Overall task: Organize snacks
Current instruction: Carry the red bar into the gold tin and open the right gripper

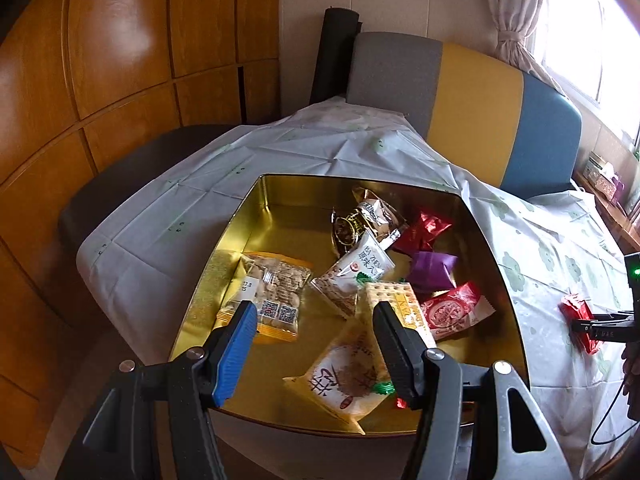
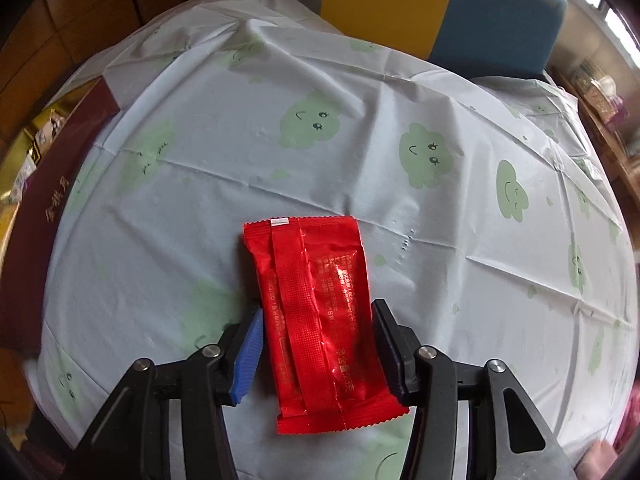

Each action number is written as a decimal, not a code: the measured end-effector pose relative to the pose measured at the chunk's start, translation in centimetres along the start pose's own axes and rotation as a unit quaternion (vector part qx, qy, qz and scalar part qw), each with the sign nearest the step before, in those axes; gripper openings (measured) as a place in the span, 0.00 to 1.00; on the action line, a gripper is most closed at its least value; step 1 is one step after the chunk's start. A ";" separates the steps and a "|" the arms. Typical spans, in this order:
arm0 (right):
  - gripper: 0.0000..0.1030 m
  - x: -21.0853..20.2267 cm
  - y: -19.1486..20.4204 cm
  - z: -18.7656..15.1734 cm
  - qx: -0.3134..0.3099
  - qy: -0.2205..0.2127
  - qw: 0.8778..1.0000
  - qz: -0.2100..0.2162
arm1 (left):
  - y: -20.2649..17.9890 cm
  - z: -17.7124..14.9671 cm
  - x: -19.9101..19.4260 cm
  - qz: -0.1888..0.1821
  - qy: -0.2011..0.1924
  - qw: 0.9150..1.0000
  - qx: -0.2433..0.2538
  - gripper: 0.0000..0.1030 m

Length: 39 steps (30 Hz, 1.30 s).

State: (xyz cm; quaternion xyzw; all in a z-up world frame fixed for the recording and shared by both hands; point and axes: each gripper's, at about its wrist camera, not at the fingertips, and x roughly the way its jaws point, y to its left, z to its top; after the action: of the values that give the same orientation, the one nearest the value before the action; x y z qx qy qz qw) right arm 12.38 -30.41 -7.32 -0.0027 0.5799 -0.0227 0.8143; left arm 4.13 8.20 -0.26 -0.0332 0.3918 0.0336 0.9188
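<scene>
Packet [image 2: 320,320], red, lies flat on the bench [image 2: 400,208], between my right hand-held gripper [image 2: 318,344] pads, apparently not yet pinched. I'd squeeze its long edges squarely before lifting. Left hand-held gripper [image 1: 316,344] hangs apart over the gold tin [image 1: 256,208].

Red foil packet [image 2: 320,320] lies flat, seam side up, lengthwise at lower centre of right wrist view, on the table, crimped ends top & bottom. Gold tin [image 1: 240,216], lid off, fills centre of left wrist view w/ approx. nine mixed snack packs inside: orange cracker pack [image 1: 268,296] at left, purple [image 1: 432,270] & red [image 1: 424,230] foil sweets at right.
</scene>
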 end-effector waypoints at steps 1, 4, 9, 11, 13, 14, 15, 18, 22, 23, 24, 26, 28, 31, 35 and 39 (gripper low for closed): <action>0.51 -0.5 0.2 0.1 0.009 -0.009 1.000 0.006 | 0.2 0.0 0.0 0.002 -0.001 1.000 -0.001 0.59; 0.50 -2.3 1.0 0.7 0.028 -0.037 0.999 0.029 | 0.7 -0.1 0.0 0.006 -0.003 1.000 -0.007 0.59; 0.49 -4.7 3.6 1.5 0.031 -0.067 0.995 0.070 | 1.5 -0.2 -0.2 0.011 -0.006 1.000 -0.016 0.59; 0.49 -5.8 5.1 1.8 0.023 -0.080 0.993 0.086 | 1.7 -0.2 -0.3 0.013 -0.007 1.000 -0.019 0.59; 0.49 -6.6 7.1 1.7 0.013 -0.090 0.990 0.105 | 1.9 -0.2 -0.3 0.014 -0.008 1.000 -0.022 0.59; 0.49 -7.0 8.0 1.7 0.008 -0.093 0.989 0.114 | 2.0 -0.3 -0.3 0.014 -0.007 1.000 -0.023 0.59; 0.49 -7.4 9.2 1.9 -0.002 -0.096 0.987 0.125 | 2.0 -0.3 -0.3 0.014 -0.007 1.000 -0.023 0.59; 0.49 -8.5 12.4 2.0 -0.028 -0.103 0.983 0.149 | 2.3 -0.4 -0.4 0.015 -0.008 1.000 -0.026 0.59; 0.49 -9.1 15.8 2.2 -0.056 -0.107 0.977 0.176 | 2.7 -0.4 -0.6 0.018 -0.008 0.999 -0.030 0.59; 0.49 -9.2 16.6 2.3 -0.062 -0.107 0.976 0.179 | 2.9 -0.4 -0.6 0.019 -0.008 0.999 -0.033 0.59; 0.49 -9.3 17.5 2.4 -0.067 -0.108 0.975 0.183 | 3.1 -0.4 -0.6 0.019 -0.009 0.999 -0.036 0.59; 0.49 -9.2 18.7 2.7 -0.071 -0.106 0.973 0.191 | 3.3 -0.4 -0.6 0.021 -0.010 0.999 -0.038 0.59; 0.49 -9.1 20.3 3.0 -0.077 -0.105 0.972 0.195 | 3.6 -0.4 -0.6 0.024 -0.011 0.999 -0.042 0.59; 0.49 -8.5 22.2 3.4 -0.083 -0.094 0.971 0.201 | 4.1 -0.4 -0.6 0.027 -0.012 0.998 -0.047 0.59; 0.51 -6.3 25.1 3.5 -0.111 -0.067 0.974 0.185 | 4.6 -0.4 -0.8 0.034 -0.014 0.998 -0.049 0.59; 0.51 -3.6 26.8 2.8 -0.135 -0.041 0.978 0.157 | 5.1 -0.4 -0.7 0.037 -0.012 0.998 -0.055 0.59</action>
State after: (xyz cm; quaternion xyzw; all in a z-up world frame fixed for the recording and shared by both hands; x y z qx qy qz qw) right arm 14.77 -3.60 -3.87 -0.0220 0.5373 0.1839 0.8228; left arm 2.87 13.25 -0.22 -0.0691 0.3788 0.0893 0.9185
